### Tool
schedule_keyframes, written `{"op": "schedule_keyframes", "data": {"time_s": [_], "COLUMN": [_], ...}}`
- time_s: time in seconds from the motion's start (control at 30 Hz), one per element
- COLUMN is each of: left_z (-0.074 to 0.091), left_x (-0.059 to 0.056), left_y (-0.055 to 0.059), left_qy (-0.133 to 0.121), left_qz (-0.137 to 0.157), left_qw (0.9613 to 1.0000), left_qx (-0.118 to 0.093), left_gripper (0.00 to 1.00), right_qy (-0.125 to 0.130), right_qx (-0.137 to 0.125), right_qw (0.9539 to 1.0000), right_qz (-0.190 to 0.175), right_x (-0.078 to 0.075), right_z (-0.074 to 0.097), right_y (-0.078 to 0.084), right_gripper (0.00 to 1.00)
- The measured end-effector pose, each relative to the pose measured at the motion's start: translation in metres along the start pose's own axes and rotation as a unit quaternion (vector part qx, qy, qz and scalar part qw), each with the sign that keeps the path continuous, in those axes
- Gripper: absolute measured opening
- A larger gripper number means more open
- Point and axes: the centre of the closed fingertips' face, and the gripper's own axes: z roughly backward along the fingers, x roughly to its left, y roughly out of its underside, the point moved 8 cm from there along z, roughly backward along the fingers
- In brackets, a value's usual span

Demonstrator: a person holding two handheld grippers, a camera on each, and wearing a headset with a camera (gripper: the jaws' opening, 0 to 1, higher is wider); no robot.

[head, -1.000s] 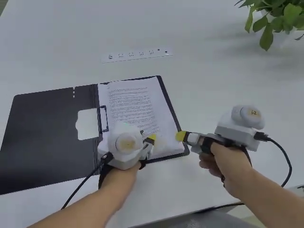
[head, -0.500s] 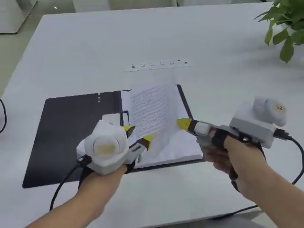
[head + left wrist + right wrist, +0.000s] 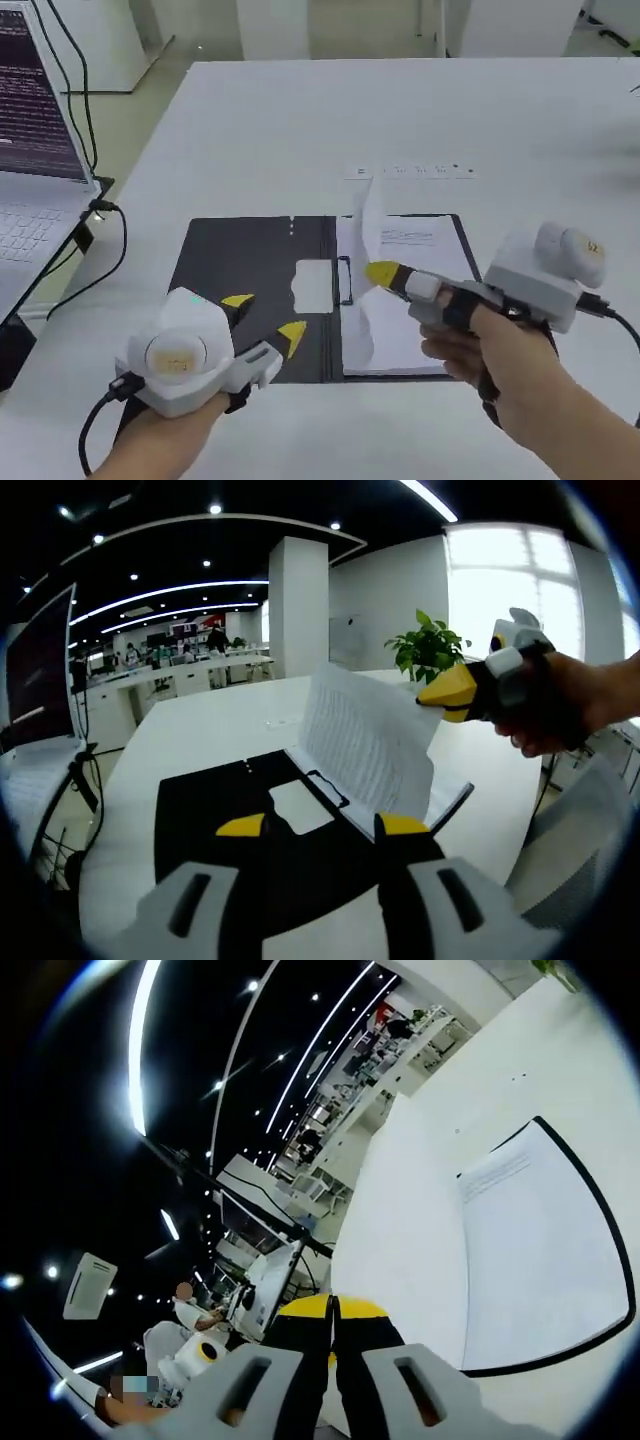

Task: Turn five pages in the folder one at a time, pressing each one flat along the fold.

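The folder (image 3: pixel 250 270) is laid open on the white worktop (image 3: pixel 300 110). One page (image 3: pixel 365 745) is held up on edge above the fold, pinched near its corner by the right hand-held gripper (image 3: pixel 382 272), whose jaws are seen pressed together in the right gripper view. The left hand-held gripper (image 3: pixel 265 320) is held over the black left cover, its jaws spread wide with nothing between them, while a power strip (image 3: pixel 410 172) is seen beyond the folder and a laptop (image 3: pixel 30 190) off to the left.
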Motion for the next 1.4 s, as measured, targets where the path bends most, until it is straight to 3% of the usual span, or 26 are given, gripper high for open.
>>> {"op": "schedule_keyframes", "data": {"time_s": [0.17,0.63,0.97,1.1,1.13,1.4], "left_z": [0.025,0.065,0.075,0.075,0.074,0.072], "left_x": [0.020,0.046,0.056,0.059,0.059,0.056], "left_y": [0.004,0.021,0.034,0.040,0.042,0.043], "left_qy": [-0.024,-0.058,-0.069,-0.067,-0.067,-0.060], "left_qz": [0.007,0.025,0.037,0.042,0.042,0.047], "left_qw": [0.9997,0.9980,0.9969,0.9968,0.9967,0.9969], "left_qx": [-0.004,-0.002,0.007,0.014,0.017,0.019], "left_gripper": [0.41,0.41,0.40,0.40,0.40,0.40], "right_qy": [-0.003,0.026,0.047,0.052,0.062,0.078], "right_qx": [0.023,0.088,0.138,0.157,0.167,0.194], "right_qw": [0.9997,0.9957,0.9888,0.9852,0.9824,0.9754], "right_qz": [0.010,0.016,0.032,0.046,0.056,0.069], "right_x": [0.011,-0.010,-0.022,-0.026,-0.031,-0.043], "right_z": [-0.024,-0.081,-0.115,-0.128,-0.131,-0.145], "right_y": [0.015,0.045,0.073,0.085,0.088,0.104], "right_gripper": [0.00,0.00,0.00,0.00,0.00,0.00]}}
